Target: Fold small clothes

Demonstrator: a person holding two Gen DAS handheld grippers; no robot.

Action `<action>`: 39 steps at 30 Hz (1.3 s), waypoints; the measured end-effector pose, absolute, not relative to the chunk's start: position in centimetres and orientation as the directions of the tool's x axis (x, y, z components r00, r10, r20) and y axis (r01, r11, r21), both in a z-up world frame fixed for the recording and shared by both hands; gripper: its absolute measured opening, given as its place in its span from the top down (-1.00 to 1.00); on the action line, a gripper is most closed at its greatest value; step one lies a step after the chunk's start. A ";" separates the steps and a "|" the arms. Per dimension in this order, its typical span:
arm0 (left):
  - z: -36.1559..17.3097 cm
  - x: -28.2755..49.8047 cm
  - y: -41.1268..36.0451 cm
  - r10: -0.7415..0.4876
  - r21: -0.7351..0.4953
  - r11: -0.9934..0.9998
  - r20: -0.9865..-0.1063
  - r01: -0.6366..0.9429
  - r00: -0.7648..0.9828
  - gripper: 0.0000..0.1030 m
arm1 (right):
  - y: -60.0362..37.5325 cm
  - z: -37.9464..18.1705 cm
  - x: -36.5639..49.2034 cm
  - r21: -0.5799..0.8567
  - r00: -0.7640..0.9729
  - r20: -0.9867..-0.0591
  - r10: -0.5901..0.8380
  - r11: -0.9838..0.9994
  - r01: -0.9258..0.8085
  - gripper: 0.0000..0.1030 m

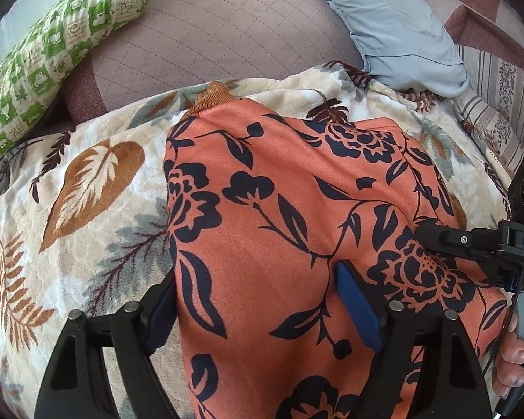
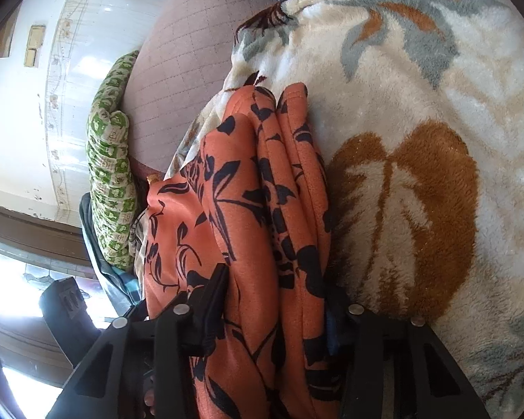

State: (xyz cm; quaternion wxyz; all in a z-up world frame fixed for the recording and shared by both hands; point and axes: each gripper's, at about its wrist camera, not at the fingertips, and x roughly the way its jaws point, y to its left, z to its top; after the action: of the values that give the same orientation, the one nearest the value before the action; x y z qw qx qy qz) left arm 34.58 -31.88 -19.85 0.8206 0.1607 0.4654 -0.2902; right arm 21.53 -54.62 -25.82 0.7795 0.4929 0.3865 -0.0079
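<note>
Orange floral garment (image 1: 279, 216) folded on leaf-print blanket (image 1: 87, 192), left tongs (image 1: 258, 300) spread wide, straddling its edge, right tongs (image 2: 272, 300) clenched on bunched layers, green pillow (image 1: 52, 52) behind

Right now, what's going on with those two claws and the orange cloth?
Left gripper jaws apart, straddling orange floral garment. Right gripper clamped on its bunched edge. Garment on leaf-print blanket. Nothing in the way.

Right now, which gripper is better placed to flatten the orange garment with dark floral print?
Left, probably. The left gripper straddles the orange floral garment from above, jaws spread, fabric mostly flat on the leaf-patterned fleece blanket. The right gripper has bunched folds between its fingers at the garment's edge.
</note>
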 end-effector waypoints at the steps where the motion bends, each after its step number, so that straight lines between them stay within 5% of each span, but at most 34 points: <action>1: -19.7 34.4 -31.9 -0.325 0.004 0.777 -0.853 0.629 0.407 -0.47 | -54.5 -25.6 21.5 0.760 0.702 -0.611 0.366 0.520 0.390 0.12; 3: -19.3 34.2 -31.7 -0.330 0.008 0.775 -0.847 0.632 0.417 -0.12 | -54.5 -25.3 21.5 0.762 0.708 -0.605 0.365 0.522 0.382 0.16; 9: -18.0 33.9 -30.9 -0.347 -0.006 0.771 -0.842 0.637 0.413 0.20 | -54.1 -24.0 21.4 0.778 0.726 -0.577 0.374 0.522 0.349 0.20; 29: -10.9 30.1 -18.2 -0.229 0.055 0.878 -0.824 0.475 0.519 0.27 | -42.7 -19.7 23.3 0.902 0.678 -0.401 0.616 0.396 0.173 0.22; 33: -13.7 30.3 -16.6 -0.172 0.078 0.898 -0.845 0.434 0.506 0.15 | -40.5 -21.4 23.7 0.892 0.659 -0.432 0.616 0.402 0.208 0.22; 35: -16.2 30.7 -16.4 -0.098 0.131 0.905 -0.861 0.404 0.499 0.03 | -40.0 -23.2 24.6 0.848 0.618 -0.518 0.591 0.451 0.279 0.23; 37: -18.2 30.9 -16.2 -0.047 0.180 0.908 -0.854 0.379 0.518 -0.25 | -39.7 -25.1 25.3 0.754 0.561 -0.647 0.516 0.543 0.369 0.21; 39: -18.6 30.8 -16.0 -0.019 0.216 0.910 -0.830 0.353 0.557 -0.54 | -39.8 -26.3 26.1 0.756 0.545 -0.648 0.533 0.537 0.374 0.00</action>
State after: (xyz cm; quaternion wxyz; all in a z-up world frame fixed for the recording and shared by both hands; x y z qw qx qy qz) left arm 30.77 -15.99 -18.59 0.8634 0.1823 0.4580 -0.1078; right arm 26.07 -39.76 -26.30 0.7376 0.4780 0.4739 0.0539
